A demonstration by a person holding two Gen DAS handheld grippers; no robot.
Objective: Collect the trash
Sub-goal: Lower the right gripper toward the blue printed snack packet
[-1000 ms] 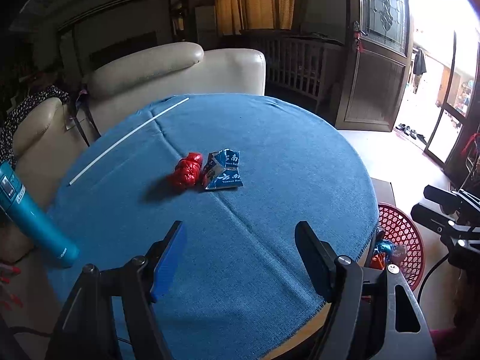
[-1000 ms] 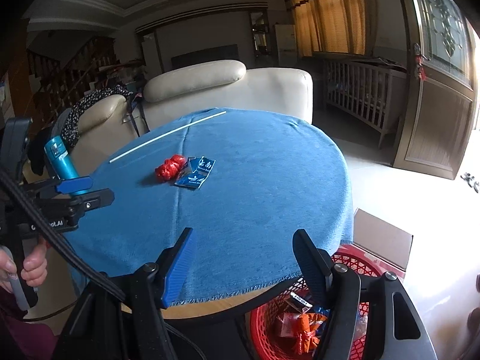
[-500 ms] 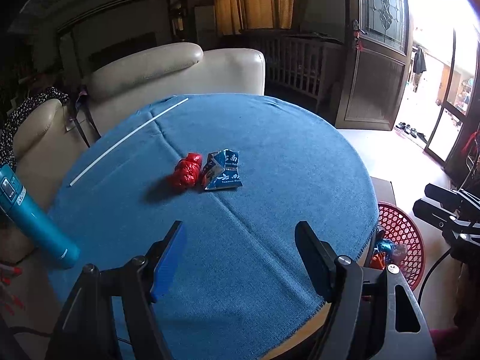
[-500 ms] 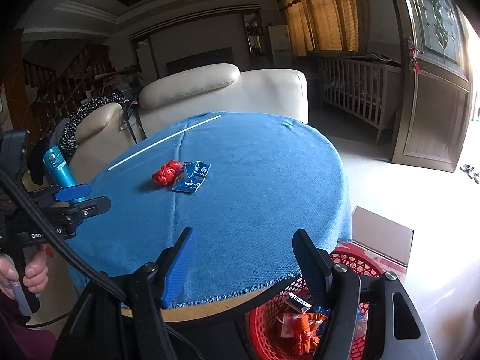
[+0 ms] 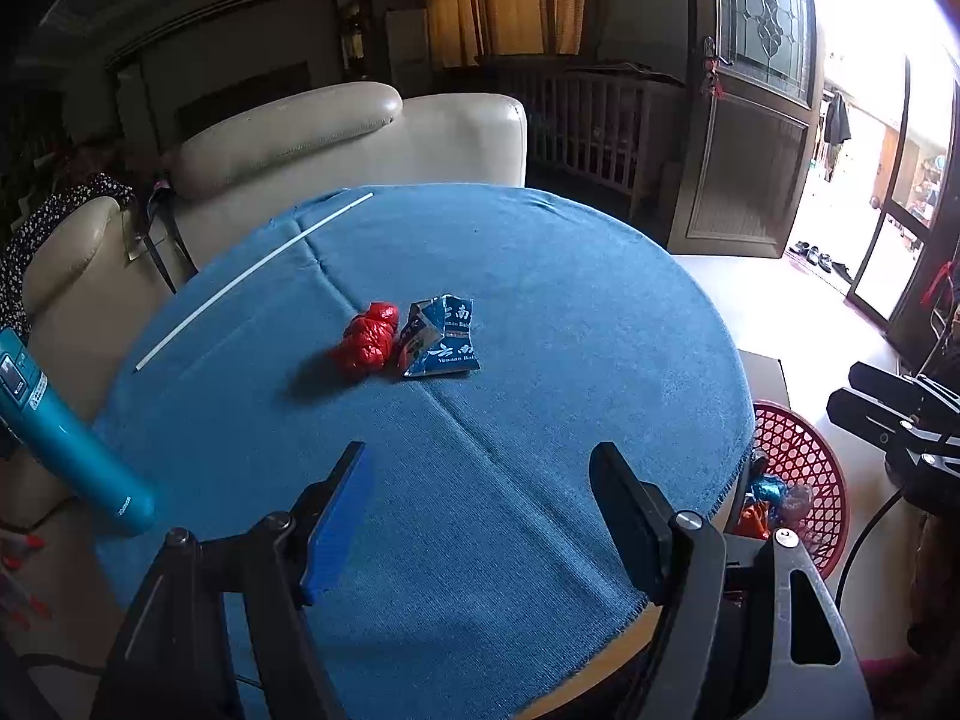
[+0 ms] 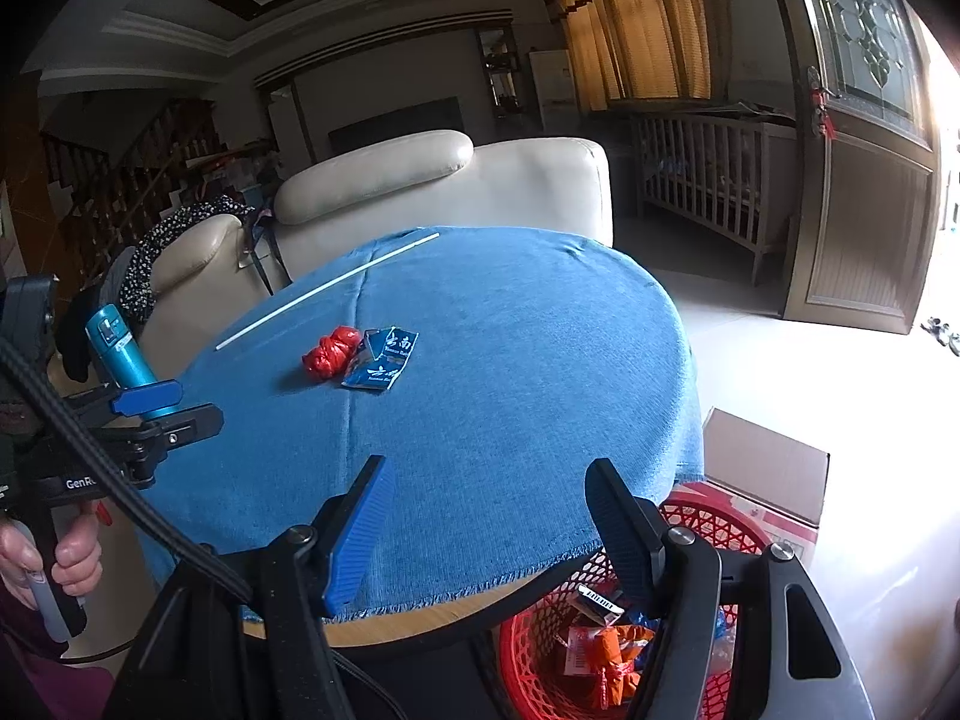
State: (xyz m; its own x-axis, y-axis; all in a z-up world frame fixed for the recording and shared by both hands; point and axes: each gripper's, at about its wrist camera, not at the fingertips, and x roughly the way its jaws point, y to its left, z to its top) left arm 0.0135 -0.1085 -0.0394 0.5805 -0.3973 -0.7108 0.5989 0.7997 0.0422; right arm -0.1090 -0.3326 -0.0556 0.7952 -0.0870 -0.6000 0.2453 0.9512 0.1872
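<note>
Partly done, judging by wrappers already lying in the red basket (image 6: 708,516) at lower right of the right wrist view. Still left mid-frame on the blue tablecloth (image 5: 540,312): a crumpled red wrapper (image 5: 365,344) touching a blue packet (image 5: 443,336). Left gripper (image 5: 480,516) low in frame, spread wide, holding nothing, aimed at both scraps. Right gripper (image 6: 489,531) likewise wide and empty, poised over the table edge above the basket.

Bare blue tablecloth (image 5: 540,420) lies open all round; only the teal bottle (image 5: 66,450) stands at its left edge
</note>
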